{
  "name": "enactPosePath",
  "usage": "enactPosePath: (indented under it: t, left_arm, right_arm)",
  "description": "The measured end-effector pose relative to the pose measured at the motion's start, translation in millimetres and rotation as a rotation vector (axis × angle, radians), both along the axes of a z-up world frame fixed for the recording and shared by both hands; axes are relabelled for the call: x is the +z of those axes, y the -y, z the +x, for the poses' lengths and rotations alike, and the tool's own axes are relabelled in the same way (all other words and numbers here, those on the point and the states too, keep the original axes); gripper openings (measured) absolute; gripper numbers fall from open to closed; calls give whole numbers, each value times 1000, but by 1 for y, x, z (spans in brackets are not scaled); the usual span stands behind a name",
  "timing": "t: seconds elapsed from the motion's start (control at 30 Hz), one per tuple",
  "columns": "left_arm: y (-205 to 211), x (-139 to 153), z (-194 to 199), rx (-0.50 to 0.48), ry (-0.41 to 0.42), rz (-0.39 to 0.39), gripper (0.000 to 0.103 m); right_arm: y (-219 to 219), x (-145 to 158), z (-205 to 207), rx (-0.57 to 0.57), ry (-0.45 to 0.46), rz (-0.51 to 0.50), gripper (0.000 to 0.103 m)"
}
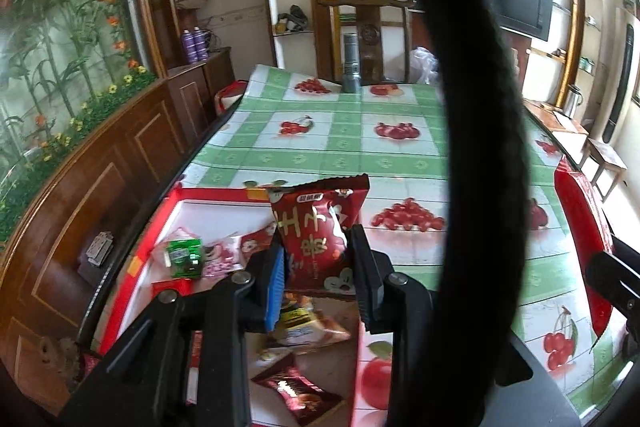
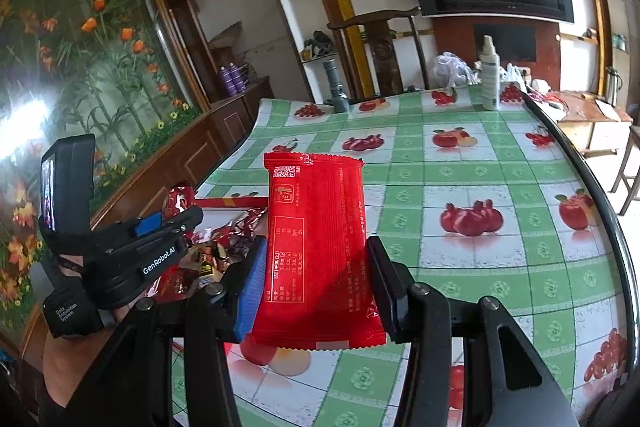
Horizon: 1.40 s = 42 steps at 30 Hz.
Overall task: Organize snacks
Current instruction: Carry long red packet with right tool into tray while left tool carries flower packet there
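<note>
Tongs first, nearest the lenses. We see the left tongs (image 1: pixel 318 259) closed on a dark red snack packet (image 1: pixel 320 227): both pads press its lower half, the packet standing upright between them with its printed face toward the camera and its crimped top edge well above the fingertips. The right tongs (image 2: pixel 314 279) are clamped on a bright red snack packet (image 2: pixel 318 251), wider than the other one; the pads bear on its two long edges, its back label faces the camera, its top rises above the fingertips and its bottom seam hangs below them.

Below and behind the left tongs we note a red-rimmed tray (image 1: pixel 176 199) on the surface (image 1: pixel 400 155). It holds loose snacks: a green packet (image 1: pixel 184 257), a pink packet (image 1: pixel 224 259), a dark red wrapper (image 1: pixel 296 393) nearest the camera. In the right wrist view the left tongs (image 2: pixel 172 219) appear at the left, over that tray, with the dark red packet's top showing above them.

Farther out, the checked fruit-print cloth lies bare across the middle. At the far edge we note a grey flashlight (image 2: pixel 336 87) upright and a white spray bottle (image 2: pixel 490 75) upright toward the right corner, well apart. A thick black cable (image 1: pixel 472 107) crosses the left wrist view.
</note>
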State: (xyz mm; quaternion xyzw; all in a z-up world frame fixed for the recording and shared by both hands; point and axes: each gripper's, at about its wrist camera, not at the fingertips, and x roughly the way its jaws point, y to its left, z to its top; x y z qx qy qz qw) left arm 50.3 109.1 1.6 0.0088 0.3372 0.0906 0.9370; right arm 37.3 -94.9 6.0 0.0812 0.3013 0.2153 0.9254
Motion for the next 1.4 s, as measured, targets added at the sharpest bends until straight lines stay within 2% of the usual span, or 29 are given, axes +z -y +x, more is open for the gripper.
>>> enactPosePath:
  t: [0.63, 1.03, 1.4]
  left_arm:
    - [-66, -8, -17, 139, -6, 33, 32]
    - [-98, -24, -14, 198, -41, 24, 32]
    - [-117, -42, -6, 221, -78, 1, 32]
  right_arm:
    - [-70, -2, 7, 143, 4, -23, 48]
    - [-114, -13, 27, 226, -40, -33, 48]
    - [-138, -29, 50, 246, -94, -39, 48]
